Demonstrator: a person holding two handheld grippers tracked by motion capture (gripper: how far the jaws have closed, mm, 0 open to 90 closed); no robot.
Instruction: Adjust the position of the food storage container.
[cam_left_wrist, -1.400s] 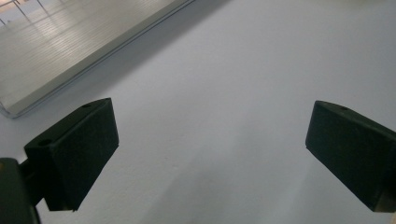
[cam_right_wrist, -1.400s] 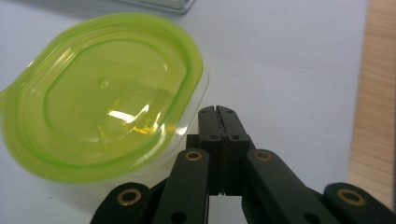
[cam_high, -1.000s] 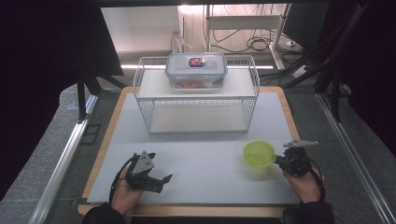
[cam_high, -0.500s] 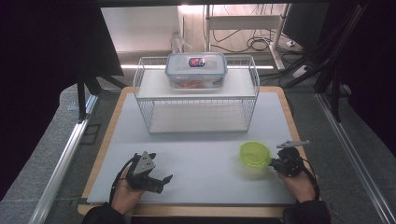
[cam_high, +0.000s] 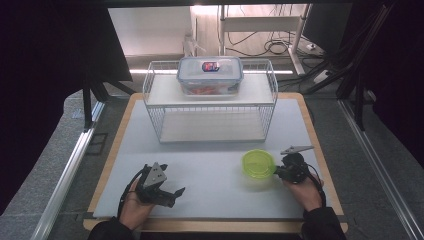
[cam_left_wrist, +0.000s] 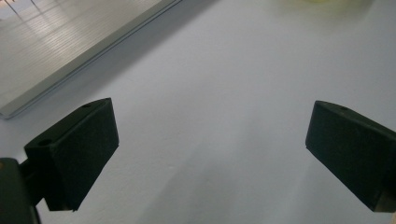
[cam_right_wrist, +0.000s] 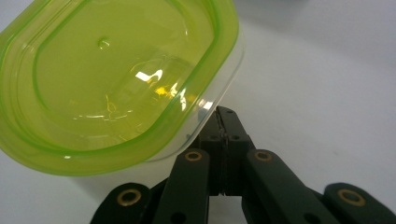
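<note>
- Right gripper (cam_high: 278, 173), jaws pressed together, tips against the near-right side of the green-lidded container (cam_high: 258, 163).
- Left gripper (cam_high: 172, 192), jaws spread, rests on the white mat (cam_high: 210, 165).

High view: fixed overhead, facing forward and down across the grey table mat (cam_high: 210, 155). Left gripper view: low, skimming bare mat. Right gripper view: very close on the translucent lime-green plastic container (cam_right_wrist: 116, 79), shared with the high view (cam_high: 258, 163).

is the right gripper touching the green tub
Touching: in the right gripper view the shut right gripper presses its tips against the side of the green tub.
</note>
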